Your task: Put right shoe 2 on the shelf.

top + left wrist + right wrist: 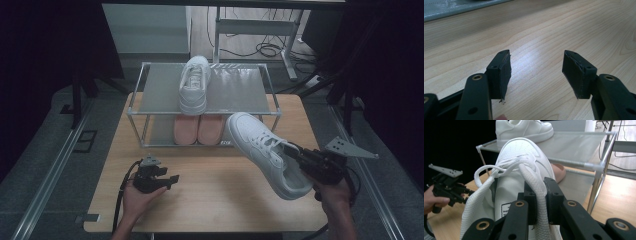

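Note:
A white sneaker [260,147] hangs tilted above the right half of the wooden table [210,200], toe toward the rack. My right gripper [294,151] is shut on the rim of its opening; in the right gripper view the jaws pinch the padded white edge of this sneaker [521,157] at my right gripper [540,188]. A second white sneaker [195,82] lies on the top shelf of the metal shoe rack [250,95]. My left gripper [171,180] rests low on the table at the left, open, nothing between its fingers [501,67].
A pair of pink shoes [197,129] sits on the rack's lower shelf. The rack's top shelf has bare room right of the white sneaker [524,130]. Dark curtains flank the table; a desk frame and cables stand behind the rack.

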A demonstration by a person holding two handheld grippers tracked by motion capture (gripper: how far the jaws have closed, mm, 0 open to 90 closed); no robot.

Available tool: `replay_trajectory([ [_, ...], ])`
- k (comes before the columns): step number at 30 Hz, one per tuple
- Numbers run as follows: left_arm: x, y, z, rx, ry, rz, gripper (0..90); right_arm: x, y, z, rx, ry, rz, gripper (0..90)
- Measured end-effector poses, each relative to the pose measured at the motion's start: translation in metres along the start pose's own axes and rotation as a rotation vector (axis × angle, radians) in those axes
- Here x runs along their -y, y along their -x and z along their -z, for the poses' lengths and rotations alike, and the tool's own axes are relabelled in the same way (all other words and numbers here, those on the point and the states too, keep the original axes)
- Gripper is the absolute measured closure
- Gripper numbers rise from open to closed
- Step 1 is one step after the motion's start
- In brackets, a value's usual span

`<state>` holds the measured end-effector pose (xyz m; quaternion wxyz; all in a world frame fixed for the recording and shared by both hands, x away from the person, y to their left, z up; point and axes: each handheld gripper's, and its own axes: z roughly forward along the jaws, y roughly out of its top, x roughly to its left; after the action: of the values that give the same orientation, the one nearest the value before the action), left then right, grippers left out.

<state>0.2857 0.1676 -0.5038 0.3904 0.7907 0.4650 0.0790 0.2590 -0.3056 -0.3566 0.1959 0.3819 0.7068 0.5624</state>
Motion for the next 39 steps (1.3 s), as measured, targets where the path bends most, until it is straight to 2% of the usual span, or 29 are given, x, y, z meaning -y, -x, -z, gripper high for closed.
replay_trajectory([
  [6, 0.000, -0.001, 0.001, -0.002, 0.006, 0.003, 39.8, -0.015, 0.000, -0.009, -0.009, 0.005, 0.003, 81.0],
  [12, 0.000, -0.001, 0.000, 0.004, 0.002, 0.005, 39.8, -0.028, 0.003, -0.018, 0.005, 0.019, -0.013, 81.0],
  [20, 0.000, -0.001, 0.000, 0.004, 0.001, 0.005, 39.8, -0.048, 0.007, -0.034, 0.035, 0.032, -0.037, 81.0],
  [27, 0.000, -0.002, -0.001, 0.007, -0.002, 0.006, 39.8, -0.065, 0.012, -0.054, 0.063, 0.037, -0.056, 81.0],
  [39, 0.000, -0.002, -0.001, 0.009, 0.000, 0.006, 39.8, -0.089, 0.020, -0.090, 0.125, 0.014, -0.072, 81.0],
])
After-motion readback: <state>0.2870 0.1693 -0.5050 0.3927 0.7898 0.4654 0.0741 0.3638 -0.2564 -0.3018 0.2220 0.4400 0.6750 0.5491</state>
